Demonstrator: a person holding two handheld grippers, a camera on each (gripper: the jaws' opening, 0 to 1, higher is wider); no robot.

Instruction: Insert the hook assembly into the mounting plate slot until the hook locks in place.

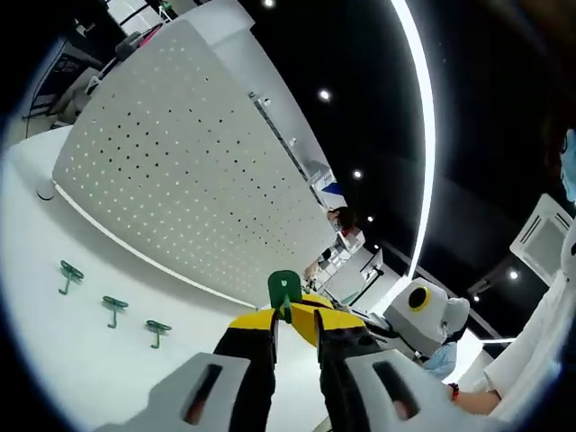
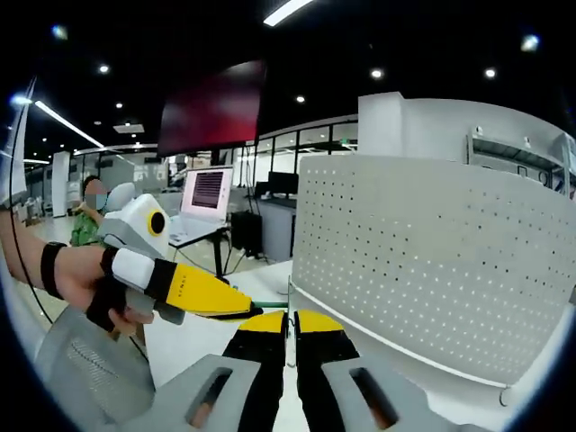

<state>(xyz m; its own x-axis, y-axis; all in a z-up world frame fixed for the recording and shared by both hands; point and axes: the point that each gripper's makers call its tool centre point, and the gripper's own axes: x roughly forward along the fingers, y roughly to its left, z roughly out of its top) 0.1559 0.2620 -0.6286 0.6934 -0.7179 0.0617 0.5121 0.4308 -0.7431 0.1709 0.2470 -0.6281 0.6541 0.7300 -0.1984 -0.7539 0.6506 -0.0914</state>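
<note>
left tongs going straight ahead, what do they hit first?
Probably the white pegboard. The left tongs are shut on a green hook that leads, so the hook would touch first. Depth is unclear in the fisheye.

dark ceiling (image 2: 378, 36), strip lights (image 1: 423, 117)

White table (image 1: 54, 297) — three green hooks (image 1: 112, 309), perforated mounting plate (image 1: 189, 162) standing.
</note>
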